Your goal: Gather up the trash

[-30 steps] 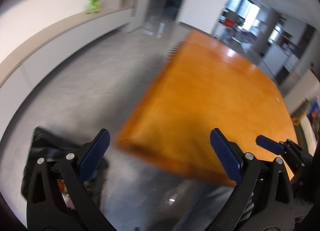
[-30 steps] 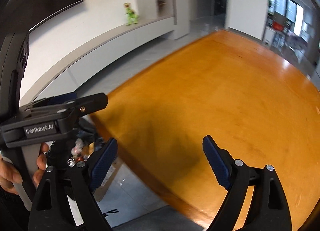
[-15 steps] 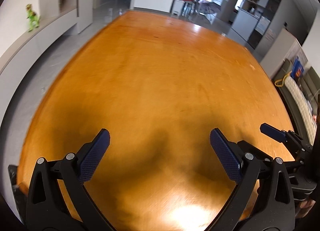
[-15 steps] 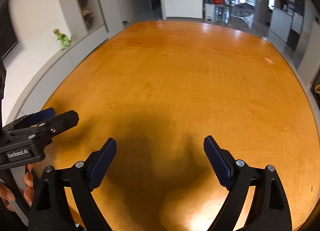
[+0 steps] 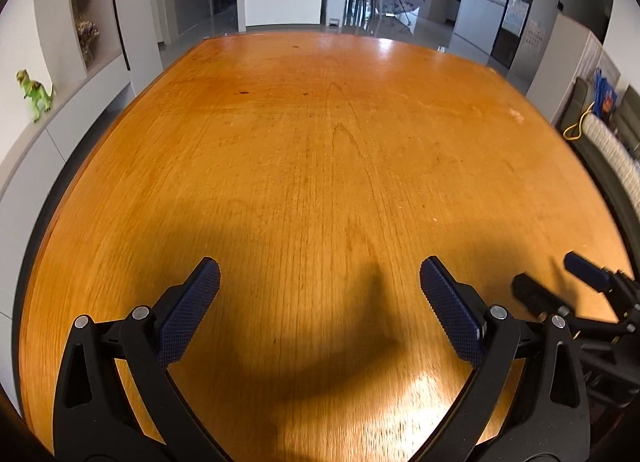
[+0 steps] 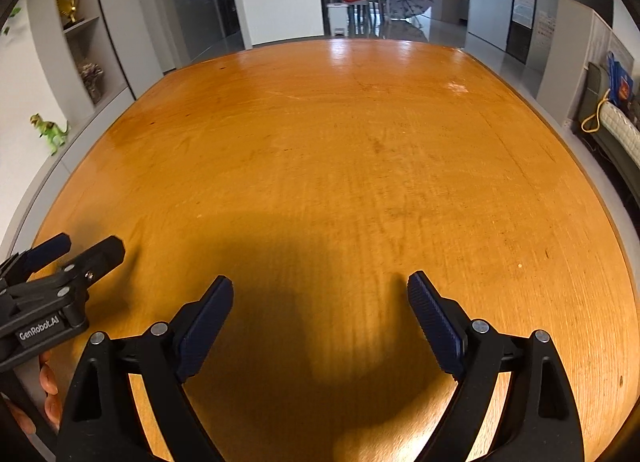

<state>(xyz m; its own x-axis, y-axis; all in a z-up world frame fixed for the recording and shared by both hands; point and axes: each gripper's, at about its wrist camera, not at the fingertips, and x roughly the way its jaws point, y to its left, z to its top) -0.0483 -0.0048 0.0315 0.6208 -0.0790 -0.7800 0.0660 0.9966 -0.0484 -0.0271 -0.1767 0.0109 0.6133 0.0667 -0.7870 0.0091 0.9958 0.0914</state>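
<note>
Both wrist views look down over a large orange wooden table (image 5: 320, 149) (image 6: 340, 149). No trash shows on it in either view. My left gripper (image 5: 320, 274) hangs open above the near part of the table, nothing between its blue pads. My right gripper (image 6: 320, 290) is open too, with nothing between its fingers. The right gripper (image 5: 560, 282) shows at the right edge of the left wrist view. At the left edge of the right wrist view is the left gripper (image 6: 76, 252), with a hand's fingers (image 6: 48, 382) on its handle.
A grey ledge along the left wall carries a green toy dinosaur (image 5: 35, 95) (image 6: 50, 129). Shelves stand behind it. A sofa with a blue bag (image 5: 604, 95) lies to the right. Chairs and an umbrella (image 6: 408, 1) stand past the table's far end.
Both views have swung from the floor and a black bag at the table's left corner onto the tabletop. Both grippers have moved over the table and stayed open.
</note>
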